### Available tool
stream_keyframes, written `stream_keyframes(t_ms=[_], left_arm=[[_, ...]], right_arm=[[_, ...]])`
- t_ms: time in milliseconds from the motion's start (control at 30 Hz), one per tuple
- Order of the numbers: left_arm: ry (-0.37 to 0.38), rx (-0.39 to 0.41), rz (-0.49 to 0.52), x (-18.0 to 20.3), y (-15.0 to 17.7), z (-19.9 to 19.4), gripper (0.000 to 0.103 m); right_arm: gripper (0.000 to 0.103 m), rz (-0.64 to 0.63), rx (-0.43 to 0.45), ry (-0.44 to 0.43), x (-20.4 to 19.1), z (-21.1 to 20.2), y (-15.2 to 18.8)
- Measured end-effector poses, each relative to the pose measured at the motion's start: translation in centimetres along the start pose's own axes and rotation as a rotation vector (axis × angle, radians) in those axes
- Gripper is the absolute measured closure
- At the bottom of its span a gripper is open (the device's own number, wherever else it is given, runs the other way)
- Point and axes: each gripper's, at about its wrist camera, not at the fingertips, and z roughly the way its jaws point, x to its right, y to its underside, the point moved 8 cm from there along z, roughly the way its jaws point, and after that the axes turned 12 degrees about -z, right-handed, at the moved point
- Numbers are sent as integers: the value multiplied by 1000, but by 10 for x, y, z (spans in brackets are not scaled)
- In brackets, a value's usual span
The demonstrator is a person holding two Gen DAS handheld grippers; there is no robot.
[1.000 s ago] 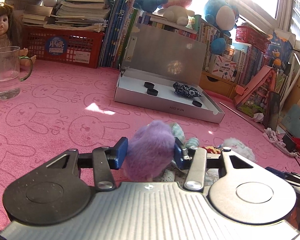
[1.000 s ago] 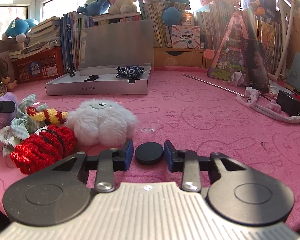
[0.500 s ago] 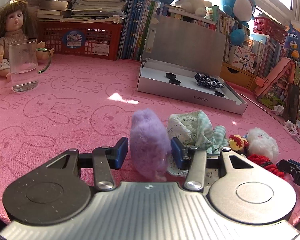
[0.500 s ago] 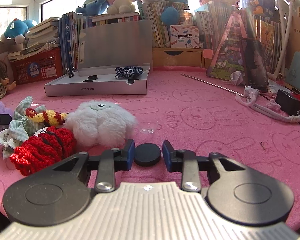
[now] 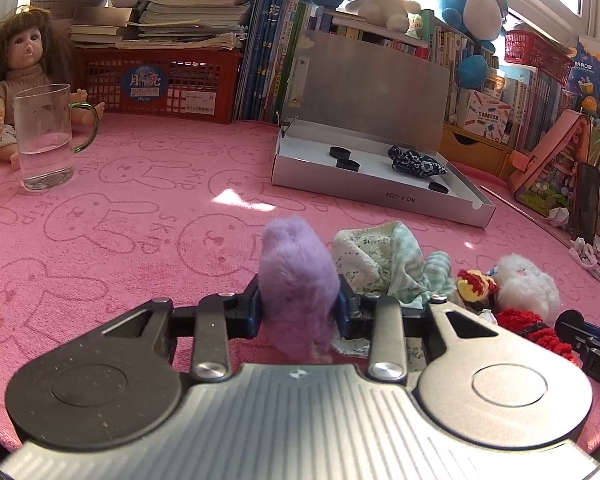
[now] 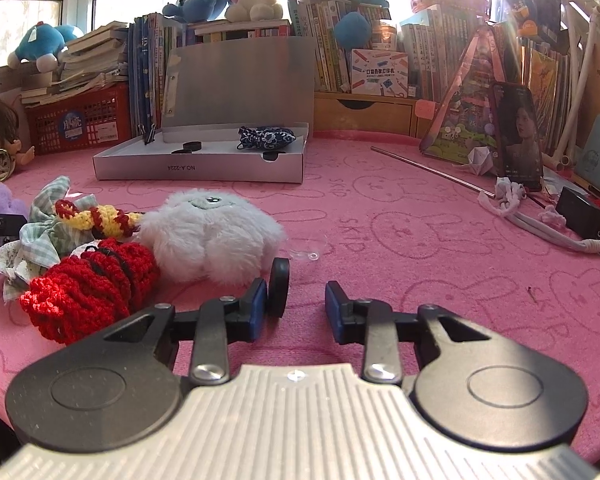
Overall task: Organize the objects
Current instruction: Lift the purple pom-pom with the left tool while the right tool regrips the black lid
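Note:
A purple fluffy ball sits between the blue pads of my left gripper, whose jaws are closing and press into its sides. In the right wrist view a black disc stands on edge against the left pad of my right gripper. That gripper is open, with a gap between the disc and its right pad. The open silver box lies farther back, holding black discs and a blue patterned pouch. A white fluffy toy, a red crochet piece and checked cloth lie between the grippers.
On the pink mat's left stand a glass mug and a doll. A red crate, books and plush toys line the back. At the right lie a metal rod, a white cord and a propped phone.
The left pads have squeezed closer on the purple ball. At the right gripper the black disc went from lying flat between the jaws to standing on edge against the left pad.

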Motion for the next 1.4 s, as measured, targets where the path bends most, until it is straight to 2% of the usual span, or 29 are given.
stream_keyframes(t_ms=[300, 333, 367, 400, 667, 933, 1333, 1400], left_arm=[[-3, -5, -3, 0, 2, 1, 63], [-3, -6, -4, 0, 2, 1, 63], [-3, -6, -4, 0, 2, 1, 63], [-3, -5, -4, 0, 2, 1, 63], [-8, -6, 12, 0, 2, 1, 63], [-15, -6, 24, 1, 1, 2, 63], [-26, -13, 35, 2, 2, 7, 63], [-28, -15, 32, 1, 3, 8, 63]], right_arm=[[62, 4, 6, -4, -1, -2, -2], [60, 4, 7, 0, -1, -2, -2], [52, 5, 7, 7, 0, -2, -2], [48, 7, 7, 16, 1, -2, -2], [39, 14, 10, 41, 6, -2, -3], [38, 29, 5, 89, 14, 0, -3], [38, -35, -5, 46, -3, 3, -3], [41, -34, -10, 43, -3, 4, -2]])
